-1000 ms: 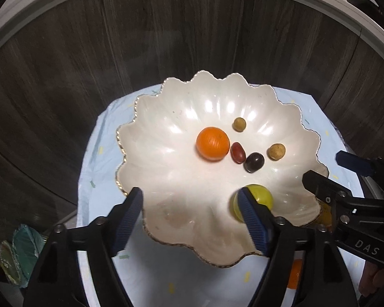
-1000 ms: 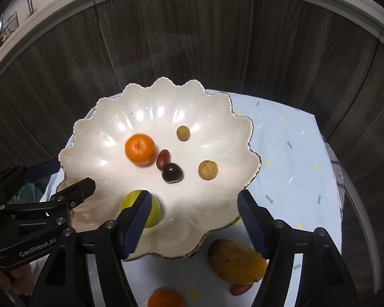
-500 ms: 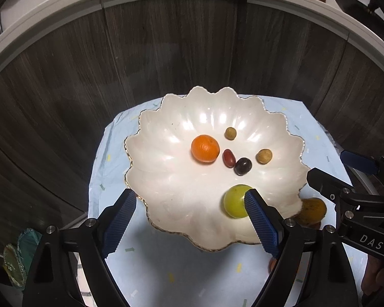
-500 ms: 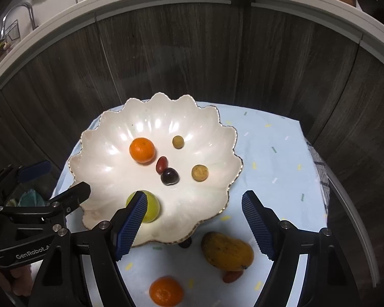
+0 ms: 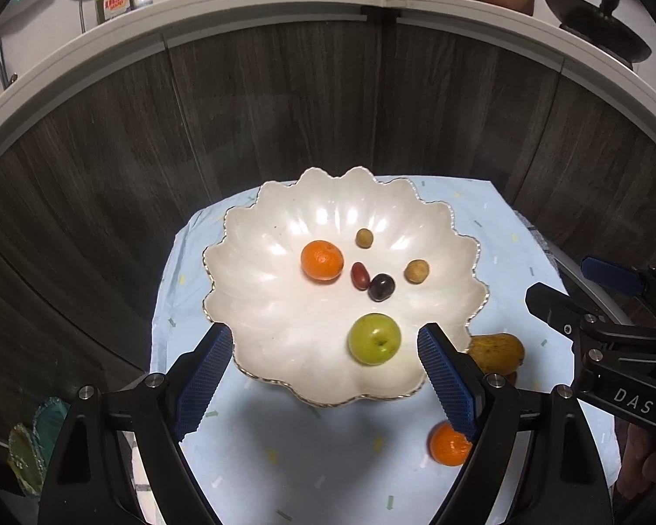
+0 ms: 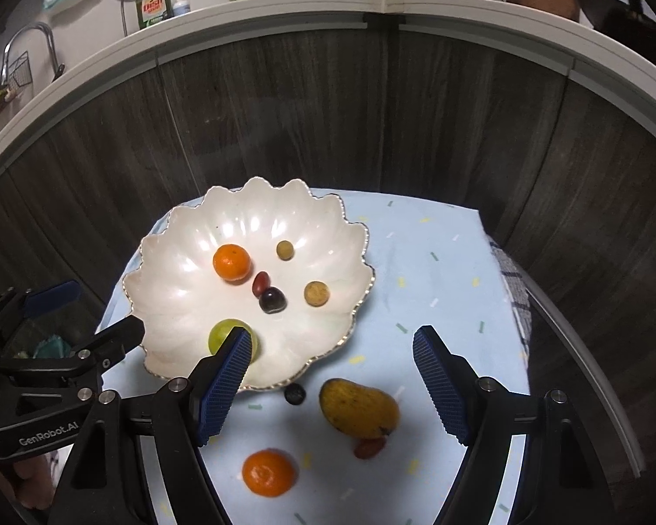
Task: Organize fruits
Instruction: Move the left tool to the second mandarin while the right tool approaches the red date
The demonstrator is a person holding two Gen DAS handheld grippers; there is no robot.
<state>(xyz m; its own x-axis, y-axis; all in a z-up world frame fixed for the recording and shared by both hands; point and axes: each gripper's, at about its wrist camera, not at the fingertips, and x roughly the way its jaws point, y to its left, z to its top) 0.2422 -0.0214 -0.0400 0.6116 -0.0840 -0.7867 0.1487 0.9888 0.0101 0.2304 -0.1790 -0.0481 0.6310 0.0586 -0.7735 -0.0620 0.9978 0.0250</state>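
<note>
A white scalloped ceramic bowl with a gilt rim [image 6: 153, 262] sits on a pale blue speckled cloth [image 6: 437, 271] over the table, already holding an orange tangerine [image 6: 232, 262], a green apple [image 5: 374, 338], a red date [image 6: 261, 284], a dark plum [image 6: 272, 299] and two small tan round fruits [image 6: 316, 293]. Outside the bowl, toward 6 o'clock in the right wrist view, lie a yellow-brown mango [image 6: 358, 407], a second tangerine [image 6: 268, 472], a small dark berry [image 6: 294, 393] just beside the bowl's rim, and a small red fruit [image 6: 368, 448] touching the mango. Both the left hand-held gripper [image 5: 323, 376] and the right hand-held gripper [image 6: 332, 385] hang released, jaws wide, grasping nothing. The mango looks the heaviest piece, smooth and probably soft-skinned, so it is best pinched gently across its narrow middle; the tangerine is light and will likely roll. The bowl looks brittle and its raised rim stands close to the berry, leaving little room there, while the cloth toward 3 o'clock is open, ending at a drop-off edge.
</note>
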